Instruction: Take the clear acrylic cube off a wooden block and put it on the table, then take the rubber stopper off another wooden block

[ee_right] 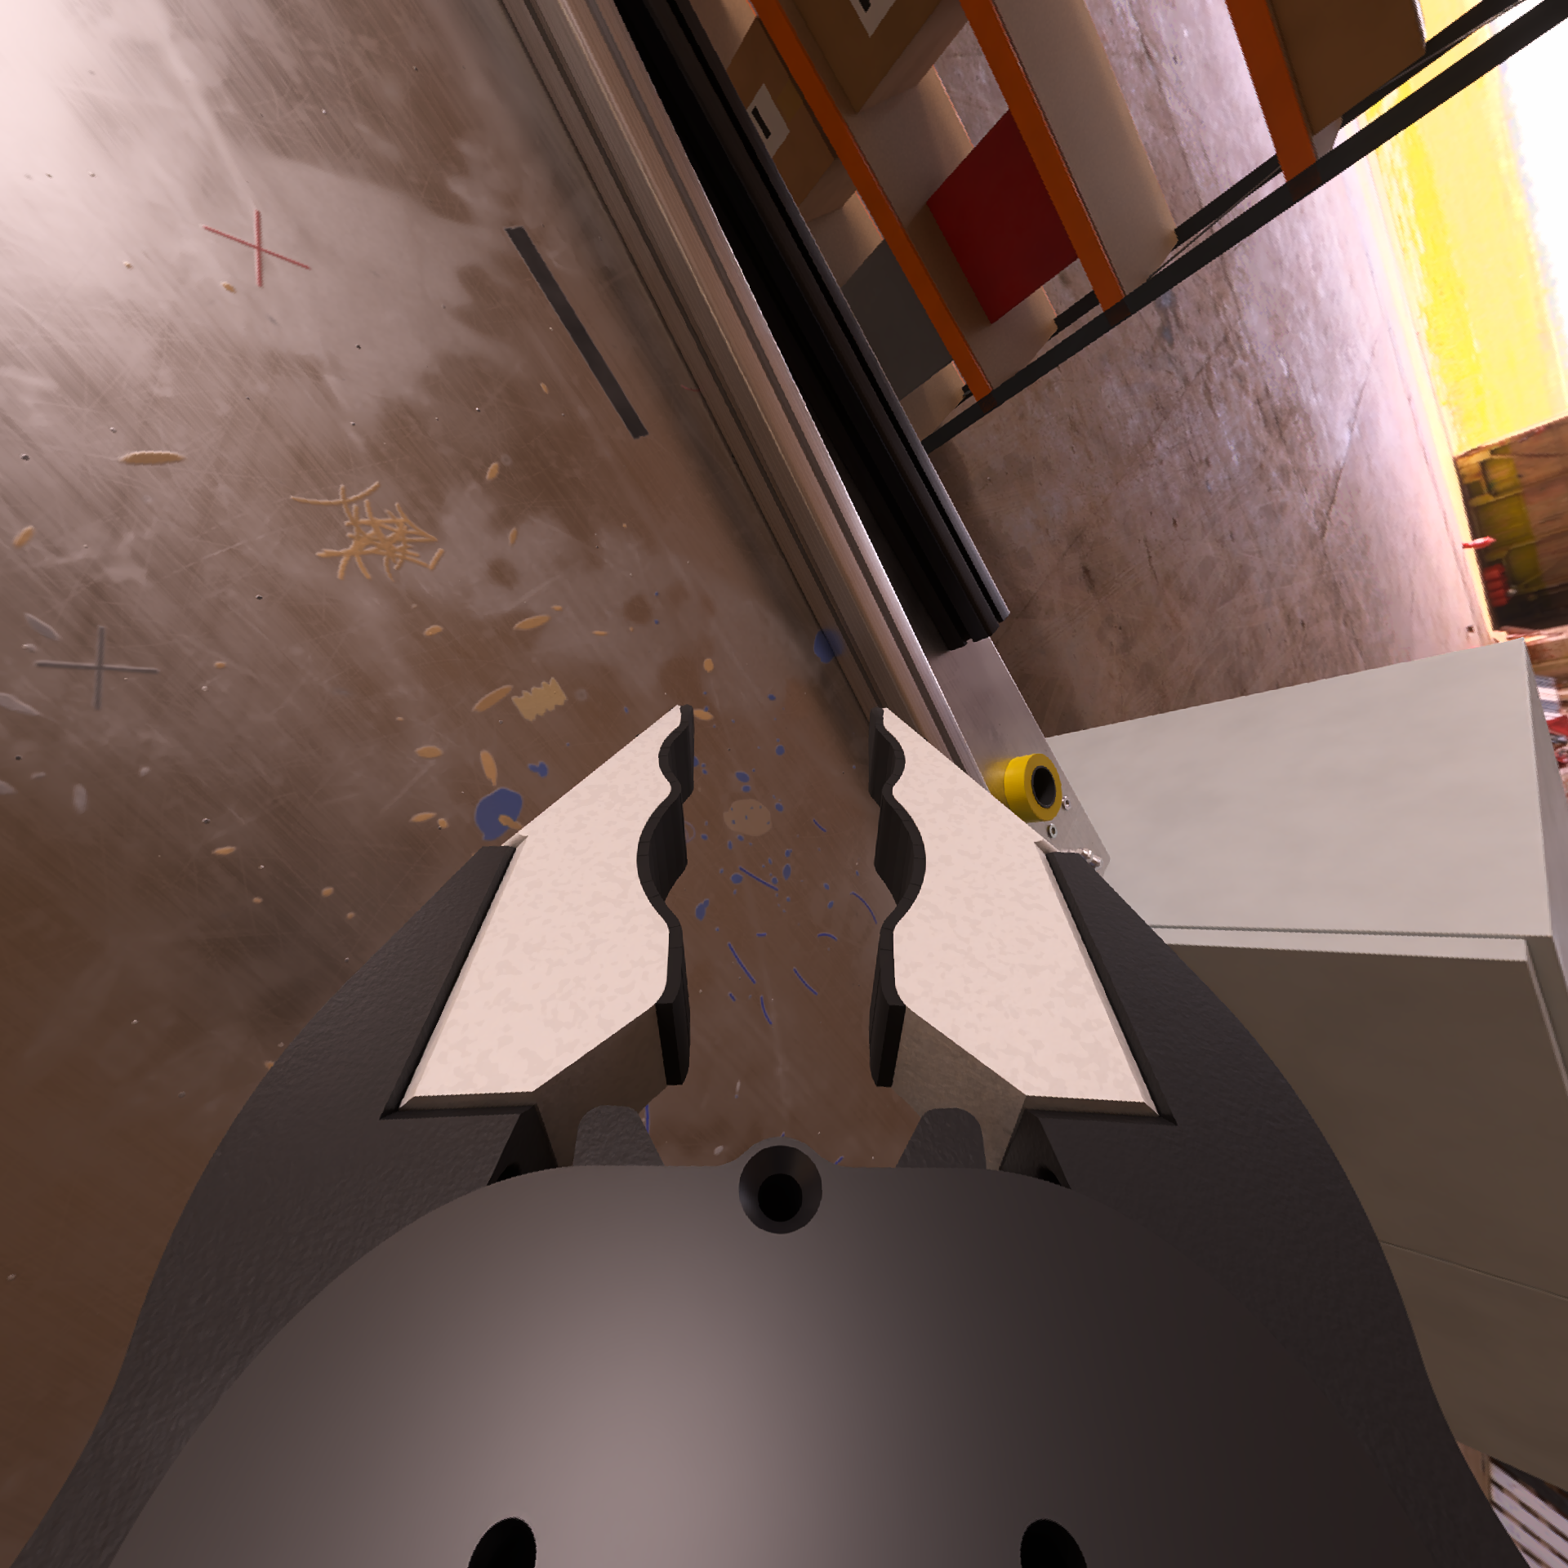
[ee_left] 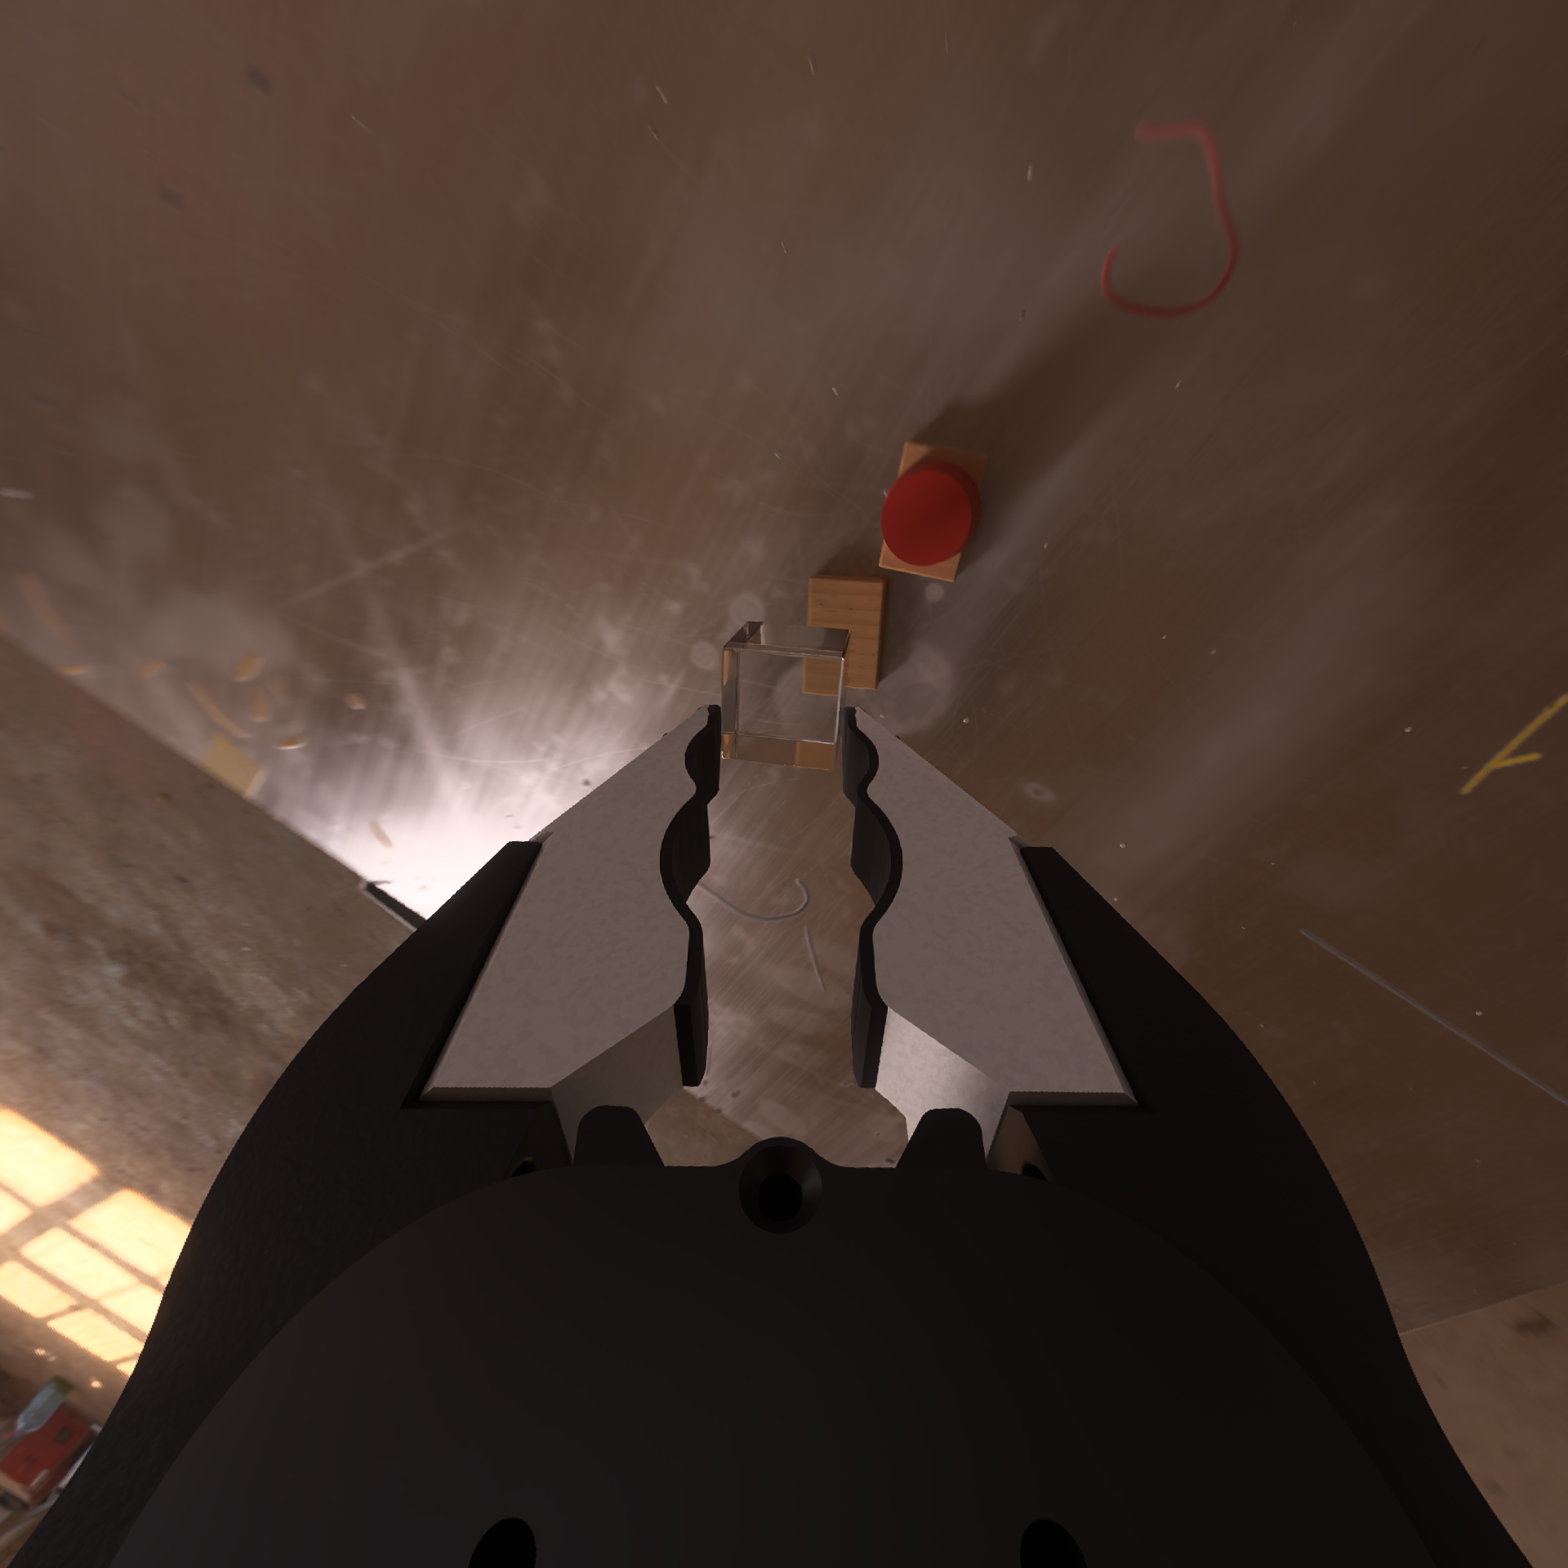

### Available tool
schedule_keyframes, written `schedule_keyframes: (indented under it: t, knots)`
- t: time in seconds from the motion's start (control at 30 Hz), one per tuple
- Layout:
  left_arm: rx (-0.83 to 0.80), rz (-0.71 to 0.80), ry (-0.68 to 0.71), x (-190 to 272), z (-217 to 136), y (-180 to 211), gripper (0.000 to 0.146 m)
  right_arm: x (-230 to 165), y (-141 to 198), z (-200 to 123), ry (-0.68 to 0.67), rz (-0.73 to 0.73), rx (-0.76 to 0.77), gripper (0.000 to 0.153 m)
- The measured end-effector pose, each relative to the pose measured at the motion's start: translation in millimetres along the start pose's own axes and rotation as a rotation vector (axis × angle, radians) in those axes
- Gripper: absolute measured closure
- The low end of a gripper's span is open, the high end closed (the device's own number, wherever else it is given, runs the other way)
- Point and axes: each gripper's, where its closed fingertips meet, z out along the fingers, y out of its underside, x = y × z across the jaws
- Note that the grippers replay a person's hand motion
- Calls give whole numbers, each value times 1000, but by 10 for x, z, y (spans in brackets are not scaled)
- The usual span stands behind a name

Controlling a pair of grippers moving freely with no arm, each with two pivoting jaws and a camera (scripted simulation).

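Note:
My left gripper is shut on the clear acrylic cube, which sits between its fingertips, above the brown table. A bare wooden block lies just beyond the cube and partly shows through it. Farther right, the red rubber stopper stands on another wooden block. My right gripper is open and empty over a stained part of the table, near its edge. The right wrist view shows no blocks, cube or stopper.
The table's edge runs diagonally at the left, with floor below it. Wood chips lie near that edge. In the right wrist view a metal rail borders the table, with a grey cabinet, a yellow knob and shelving beyond.

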Motion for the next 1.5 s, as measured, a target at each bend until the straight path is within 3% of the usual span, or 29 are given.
schedule_keyframes:
  t: [0.13,0.3,0.47,0.57,0.83,1.23,1.27,1.33,1.5]
  knots:
    - [158,43,-76,47,-579,-436,118,7,14,18,0,4,-7,111]
    - [352,276,-72,705,-1021,-1475,118,-9,20,31,2,-8,-26,112]
    - [276,527,-67,1319,-618,-2280,118,-34,7,6,-4,-27,-21,112]
    - [174,580,-13,1470,-221,-2528,118,-25,-7,-12,-2,-25,-5,112]
    - [47,580,77,1530,292,-2665,118,-14,-16,-29,-5,-29,7,112]
    - [58,564,120,1542,390,-2695,118,-18,-4,-43,-14,-27,10,112]
    - [64,558,117,1541,367,-2701,117,-16,-1,-45,-14,-26,11,112]
    - [105,550,122,1531,254,-2730,93,-6,4,-54,-11,-22,16,112]
    - [422,429,33,1358,-513,-2822,79,18,37,-74,-3,-11,16,112]
